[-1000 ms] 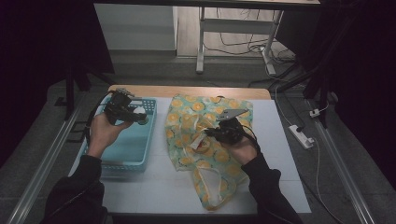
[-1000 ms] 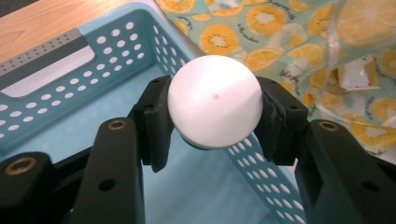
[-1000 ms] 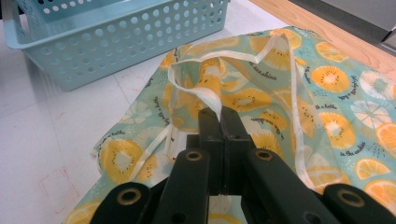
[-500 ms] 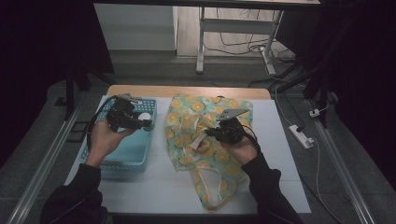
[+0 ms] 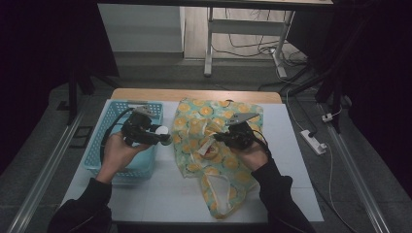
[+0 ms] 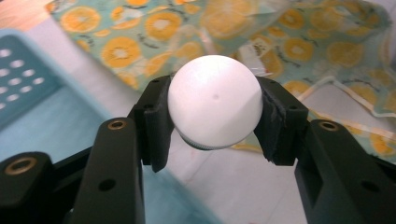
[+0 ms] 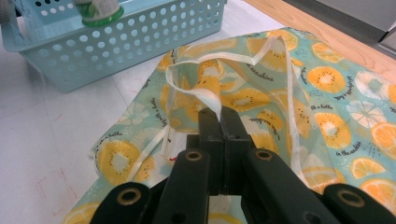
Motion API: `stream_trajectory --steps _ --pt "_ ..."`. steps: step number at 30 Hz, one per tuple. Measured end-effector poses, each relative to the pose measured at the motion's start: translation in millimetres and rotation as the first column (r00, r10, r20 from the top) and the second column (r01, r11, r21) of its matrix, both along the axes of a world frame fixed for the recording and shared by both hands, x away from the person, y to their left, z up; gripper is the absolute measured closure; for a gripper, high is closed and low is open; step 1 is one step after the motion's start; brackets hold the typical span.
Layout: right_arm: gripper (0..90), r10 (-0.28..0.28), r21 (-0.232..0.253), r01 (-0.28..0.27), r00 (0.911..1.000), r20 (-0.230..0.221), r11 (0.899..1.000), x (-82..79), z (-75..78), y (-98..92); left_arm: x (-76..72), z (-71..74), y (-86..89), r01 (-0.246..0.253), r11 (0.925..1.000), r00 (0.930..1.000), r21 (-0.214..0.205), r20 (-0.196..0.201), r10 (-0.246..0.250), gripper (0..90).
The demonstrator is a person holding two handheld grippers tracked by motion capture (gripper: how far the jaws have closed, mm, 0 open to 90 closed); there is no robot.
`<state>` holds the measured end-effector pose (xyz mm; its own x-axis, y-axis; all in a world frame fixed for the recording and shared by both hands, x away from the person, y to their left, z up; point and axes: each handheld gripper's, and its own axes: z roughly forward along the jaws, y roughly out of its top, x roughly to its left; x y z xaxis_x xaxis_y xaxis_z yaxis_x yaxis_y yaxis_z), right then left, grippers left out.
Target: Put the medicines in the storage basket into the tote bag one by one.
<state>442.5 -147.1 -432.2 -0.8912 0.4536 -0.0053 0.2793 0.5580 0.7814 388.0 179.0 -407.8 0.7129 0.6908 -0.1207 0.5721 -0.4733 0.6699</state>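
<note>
The left tongs (image 5: 163, 138) squeeze a white ball (image 6: 215, 101), at 9 o'clock from the fruit bag (image 5: 214, 145); the right tongs (image 7: 219, 122) pinch its rim (image 7: 205, 98), lifting the mouth open for the ball

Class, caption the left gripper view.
Left gripper clamps a round white ball-shaped object above the orange-print fabric bag.

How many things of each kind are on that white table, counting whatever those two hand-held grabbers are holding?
Pale blue perforated plastic basket: 1
Orange-slice patterned fabric bag, its cream strap pinched by the right gripper: 1
Round white ball-shaped object, maybe a cap or bulb, clamped in the left gripper: 1
Hand-held black two-jaw grippers: 2
Total: 5
</note>
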Motion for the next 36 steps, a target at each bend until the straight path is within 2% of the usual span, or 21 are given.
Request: stream_trajectory --steps 7,18,23,36 --pt "90.0 -0.002 0.002 0.002 1.0000 0.004 1.000 0.4 1.2 -1.4 -3.1 -6.1 -24.5 0.066 0.9978 0.9978 0.003 -0.003 -0.066 50.4" --pt "90.0 -0.008 0.005 0.008 1.0000 0.004 1.000 2.0 1.9 -4.0 -3.0 -19.7 -63.9 0.135 0.9908 0.9908 0.008 -0.006 -0.135 50.4" --pt "90.0 -0.010 0.006 0.010 0.9999 0.005 1.000 2.9 2.0 -4.9 -0.4 -25.3 -81.2 0.169 0.9852 0.9855 0.025 -0.004 -0.169 50.4" --pt "90.0 -0.017 0.009 0.017 0.9999 0.004 1.000 4.9 1.6 -7.3 9.0 -37.9 -125.4 0.245 0.9690 0.9695 0.031 0.001 -0.245 50.4"
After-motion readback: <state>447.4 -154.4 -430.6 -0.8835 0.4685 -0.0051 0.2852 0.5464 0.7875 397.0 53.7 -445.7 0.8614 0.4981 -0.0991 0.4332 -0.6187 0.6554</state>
